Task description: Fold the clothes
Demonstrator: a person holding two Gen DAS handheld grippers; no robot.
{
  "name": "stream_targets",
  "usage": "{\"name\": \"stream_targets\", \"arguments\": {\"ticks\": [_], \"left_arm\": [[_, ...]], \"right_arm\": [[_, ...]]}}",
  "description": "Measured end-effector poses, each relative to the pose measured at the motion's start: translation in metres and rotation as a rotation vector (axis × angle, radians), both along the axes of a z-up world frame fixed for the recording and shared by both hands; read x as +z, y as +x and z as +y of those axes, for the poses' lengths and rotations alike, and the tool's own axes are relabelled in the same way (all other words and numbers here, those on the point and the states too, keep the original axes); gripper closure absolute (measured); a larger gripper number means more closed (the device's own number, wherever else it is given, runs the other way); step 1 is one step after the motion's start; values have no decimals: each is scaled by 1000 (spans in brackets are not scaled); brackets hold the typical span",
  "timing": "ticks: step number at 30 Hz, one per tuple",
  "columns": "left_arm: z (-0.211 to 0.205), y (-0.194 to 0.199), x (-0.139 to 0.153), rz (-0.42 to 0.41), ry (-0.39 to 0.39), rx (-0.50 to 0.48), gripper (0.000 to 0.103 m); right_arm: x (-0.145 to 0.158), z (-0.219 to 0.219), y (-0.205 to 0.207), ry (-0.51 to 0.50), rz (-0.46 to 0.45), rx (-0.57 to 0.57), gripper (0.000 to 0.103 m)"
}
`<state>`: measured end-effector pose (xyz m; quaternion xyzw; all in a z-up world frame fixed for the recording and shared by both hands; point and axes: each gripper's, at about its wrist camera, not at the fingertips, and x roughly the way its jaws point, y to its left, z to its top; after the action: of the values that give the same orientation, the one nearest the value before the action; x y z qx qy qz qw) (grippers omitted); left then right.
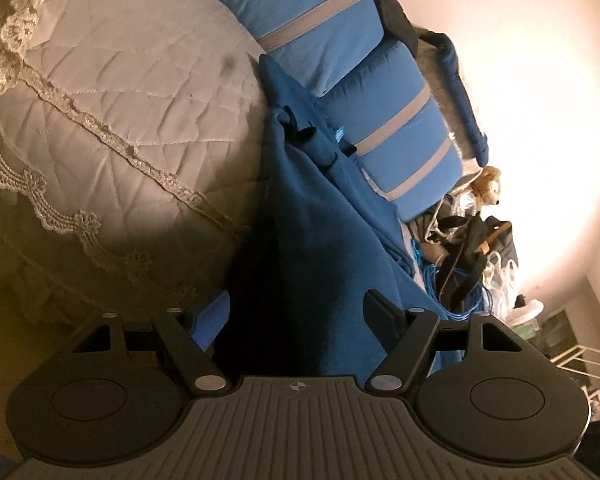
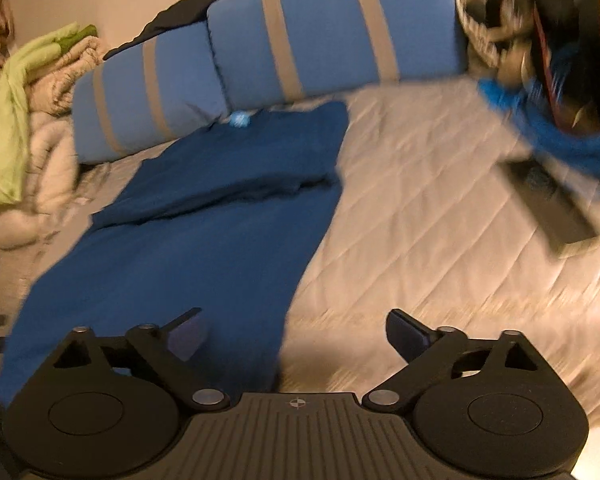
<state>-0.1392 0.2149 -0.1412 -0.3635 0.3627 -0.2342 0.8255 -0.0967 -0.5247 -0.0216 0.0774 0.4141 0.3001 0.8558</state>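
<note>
A dark blue garment [image 1: 320,240] lies spread on a grey quilted bedspread [image 1: 120,100], and the left wrist view is rolled to one side. My left gripper [image 1: 298,316] is open just above the garment's near end; cloth shows in the gap, but the pads do not press on it. In the right wrist view the same garment [image 2: 220,220] lies flat with a fold across its middle. My right gripper [image 2: 296,338] stands open over its near right edge. The left finger is over cloth and the right finger over bare bedspread [image 2: 440,220].
Blue pillows with grey stripes [image 2: 300,40] line the far side of the bed. A black remote [image 2: 548,208] lies on the quilt at right, below a pile of clutter [image 2: 540,40]. Green and beige bedding [image 2: 4,120] is heaped at left. A soft toy [image 1: 488,192] and blue cables [image 1: 452,292] sit beside the bed.
</note>
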Motion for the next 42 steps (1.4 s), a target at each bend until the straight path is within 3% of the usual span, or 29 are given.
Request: {"name": "stream_targets", "arguments": {"ticks": [8, 15, 18, 21, 24, 28, 42], "left_arm": [[2, 3, 8, -4, 31, 15, 30], [1, 6, 14, -7, 52, 13, 30], [0, 8, 15, -5, 57, 13, 30], [-1, 9, 16, -3, 59, 16, 30], [-1, 9, 16, -1, 61, 16, 30], [0, 9, 16, 2, 59, 19, 30], [1, 5, 20, -17, 2, 22, 30]], "right_arm": [[-40, 0, -15, 156, 210, 107, 21], [-80, -20, -18, 401, 410, 80, 25], [-94, -25, -18, 501, 469, 74, 31], [-102, -27, -22, 584, 500, 79, 47], [-100, -30, -25, 625, 498, 82, 58], [-93, -36, -25, 639, 484, 76, 92], [-16, -62, -33, 475, 235, 57, 96]]}}
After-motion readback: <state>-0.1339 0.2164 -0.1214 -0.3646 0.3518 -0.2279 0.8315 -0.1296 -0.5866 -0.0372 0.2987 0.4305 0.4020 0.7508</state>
